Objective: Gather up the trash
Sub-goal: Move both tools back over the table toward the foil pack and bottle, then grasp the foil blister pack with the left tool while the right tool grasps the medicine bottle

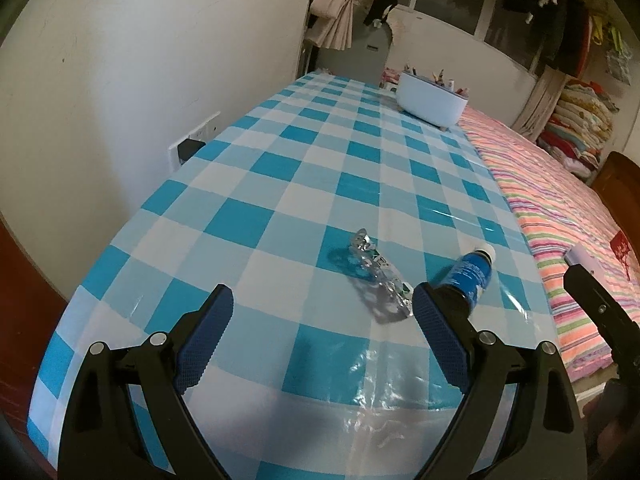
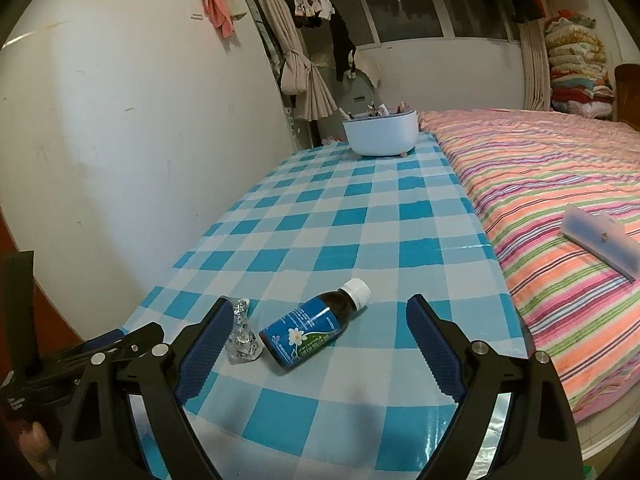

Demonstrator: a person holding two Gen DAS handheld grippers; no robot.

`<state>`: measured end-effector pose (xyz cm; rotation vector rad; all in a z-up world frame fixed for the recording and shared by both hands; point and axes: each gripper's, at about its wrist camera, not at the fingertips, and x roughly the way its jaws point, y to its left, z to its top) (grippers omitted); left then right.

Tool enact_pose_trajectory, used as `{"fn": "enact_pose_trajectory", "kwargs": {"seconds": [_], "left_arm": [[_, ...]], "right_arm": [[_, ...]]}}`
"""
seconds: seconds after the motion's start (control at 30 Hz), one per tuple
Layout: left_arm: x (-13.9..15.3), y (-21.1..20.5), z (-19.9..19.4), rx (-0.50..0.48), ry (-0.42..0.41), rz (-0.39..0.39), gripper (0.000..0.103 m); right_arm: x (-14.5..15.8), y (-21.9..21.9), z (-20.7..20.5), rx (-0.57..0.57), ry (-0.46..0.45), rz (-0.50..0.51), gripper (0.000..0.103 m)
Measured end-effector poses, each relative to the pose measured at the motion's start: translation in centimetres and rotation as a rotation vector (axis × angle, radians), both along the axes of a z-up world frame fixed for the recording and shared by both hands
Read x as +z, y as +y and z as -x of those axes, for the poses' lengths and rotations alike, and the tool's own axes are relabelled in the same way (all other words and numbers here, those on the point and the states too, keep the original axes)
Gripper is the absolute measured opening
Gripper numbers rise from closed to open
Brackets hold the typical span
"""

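A crushed clear plastic wrapper point(image 1: 378, 280) lies on the blue checked tablecloth point(image 1: 304, 168). A dark bottle with a blue label and white cap point(image 1: 472, 272) lies on its side just right of it. My left gripper point(image 1: 322, 304) is open, hovering above the near table edge, the wrapper just ahead of its right finger. In the right wrist view the bottle point(image 2: 316, 326) lies between the fingers and the wrapper point(image 2: 242, 336) sits by the left finger. My right gripper point(image 2: 318, 316) is open and empty.
A white bin point(image 1: 432, 100) holding several scraps stands at the table's far end, also in the right wrist view point(image 2: 380, 132). A striped bed point(image 2: 540, 200) with a flat pale case point(image 2: 600, 236) adjoins the table's right side. A wall runs along the left.
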<state>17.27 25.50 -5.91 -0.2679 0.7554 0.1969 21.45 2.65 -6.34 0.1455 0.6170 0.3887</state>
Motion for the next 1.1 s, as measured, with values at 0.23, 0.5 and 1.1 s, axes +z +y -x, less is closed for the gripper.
{"fn": "enact_pose_trajectory", "kwargs": {"seconds": [0.23,0.5,1.1], "left_arm": [[-0.2,0.5,-0.5,0.008,0.011,0.010,0.090],[-0.2,0.8,-0.5,0.003,0.013,0.011,0.090],[-0.4,1.3,0.1,0.002,0.016,0.006,0.090]], "right_arm": [[-0.8,1.0,-1.0,0.010,0.038,-0.004,0.086],[-1.6,1.9,-1.7,0.008,0.066,0.004,0.086],[-2.0,3.2,-2.1,0.005,0.073,0.035,0.086]]}}
